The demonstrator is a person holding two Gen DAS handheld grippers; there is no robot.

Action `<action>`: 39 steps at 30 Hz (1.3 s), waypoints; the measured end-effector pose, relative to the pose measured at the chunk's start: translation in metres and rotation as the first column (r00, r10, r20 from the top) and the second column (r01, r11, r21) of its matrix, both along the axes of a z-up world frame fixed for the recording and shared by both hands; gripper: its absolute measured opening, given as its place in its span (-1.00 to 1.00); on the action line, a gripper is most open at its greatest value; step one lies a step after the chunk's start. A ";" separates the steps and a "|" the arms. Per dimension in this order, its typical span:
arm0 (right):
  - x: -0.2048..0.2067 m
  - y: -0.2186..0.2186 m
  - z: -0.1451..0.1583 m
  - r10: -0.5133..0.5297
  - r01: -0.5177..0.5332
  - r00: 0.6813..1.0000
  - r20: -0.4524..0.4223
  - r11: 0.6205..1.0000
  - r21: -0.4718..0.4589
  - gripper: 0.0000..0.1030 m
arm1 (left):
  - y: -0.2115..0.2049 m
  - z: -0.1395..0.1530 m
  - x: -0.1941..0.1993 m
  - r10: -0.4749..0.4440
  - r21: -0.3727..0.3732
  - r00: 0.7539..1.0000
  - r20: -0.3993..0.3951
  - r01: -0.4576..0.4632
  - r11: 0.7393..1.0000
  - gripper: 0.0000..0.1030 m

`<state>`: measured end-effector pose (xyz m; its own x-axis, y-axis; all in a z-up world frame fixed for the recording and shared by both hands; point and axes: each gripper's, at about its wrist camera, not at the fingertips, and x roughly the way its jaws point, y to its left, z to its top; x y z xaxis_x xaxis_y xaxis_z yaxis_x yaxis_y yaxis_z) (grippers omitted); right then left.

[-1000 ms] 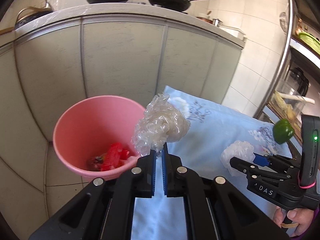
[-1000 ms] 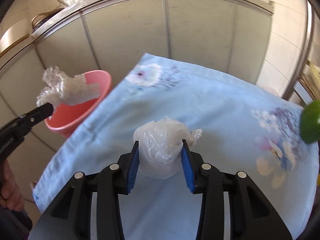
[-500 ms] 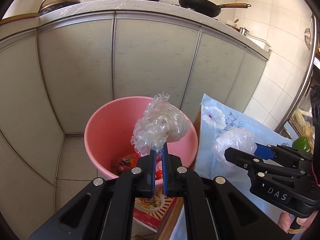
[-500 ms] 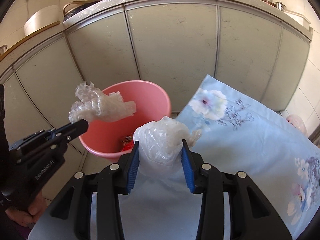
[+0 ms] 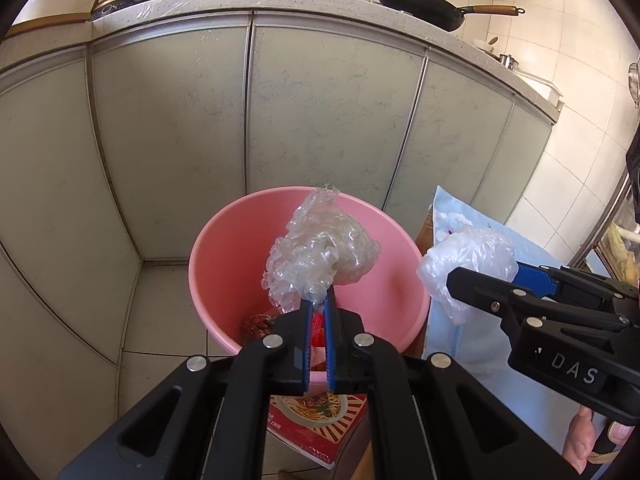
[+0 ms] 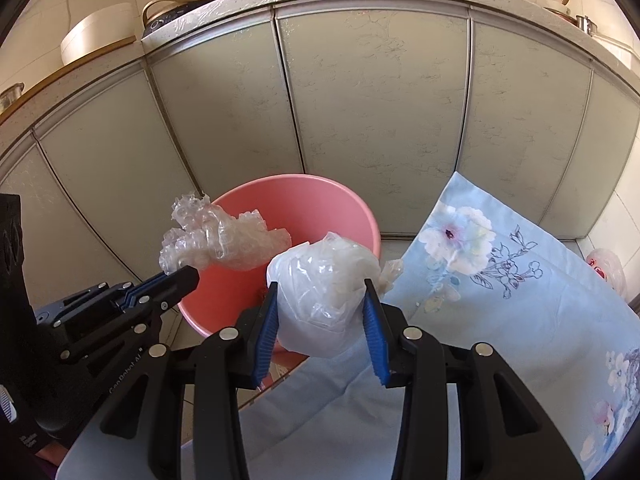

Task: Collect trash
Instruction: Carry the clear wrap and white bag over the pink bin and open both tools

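Overhead, left gripper (image 5: pixel 318 302) pinches crumpled wrap (image 5: pixel 320 258) upright above bucket (image 5: pixel 224 248).

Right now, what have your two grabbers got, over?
Left gripper shut on crumpled clear wrap, over the pink bucket. Right gripper shut on white plastic bag, beside bucket. Nothing blocking.

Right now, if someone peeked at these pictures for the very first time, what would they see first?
Probably the big pink bucket on the floor by the grey cabinets, with red wrappers at its bottom. Next, the two crumpled wads: the left tool pinches a clear plastic wad right over the bucket, and the right tool grips a white plastic bag beside it, near the flowery blue cloth.
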<state>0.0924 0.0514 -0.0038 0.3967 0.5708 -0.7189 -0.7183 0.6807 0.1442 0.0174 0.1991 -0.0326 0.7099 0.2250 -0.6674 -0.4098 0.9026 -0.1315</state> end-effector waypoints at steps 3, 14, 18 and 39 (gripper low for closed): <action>0.004 0.008 -0.004 0.009 -0.010 1.000 -0.012 1.000 -0.004 -0.23 | 0.003 -0.004 0.001 0.008 -0.001 1.000 -0.011 -0.008 1.000 -0.91; 0.020 0.033 -0.027 0.043 -0.046 0.997 -0.070 0.998 -0.046 -0.23 | 0.012 -0.021 0.007 0.020 -0.020 0.998 -0.061 -0.021 1.000 -0.91; 0.023 0.037 -0.033 0.049 -0.053 0.996 -0.078 0.997 -0.055 -0.23 | 0.011 -0.026 0.010 0.017 -0.018 0.997 -0.075 -0.019 1.000 -0.91; 0.042 0.051 -0.051 0.034 -0.043 0.987 -0.158 0.998 -0.053 -0.17 | 0.016 -0.031 0.013 0.027 -0.039 0.994 -0.101 -0.031 0.999 -0.70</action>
<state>0.1340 0.1020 -0.0543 0.2551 0.5407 -0.8016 -0.7158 0.6630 0.2194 0.0309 0.2150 -0.0634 0.6320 0.2157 -0.7444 -0.4490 0.8848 -0.1247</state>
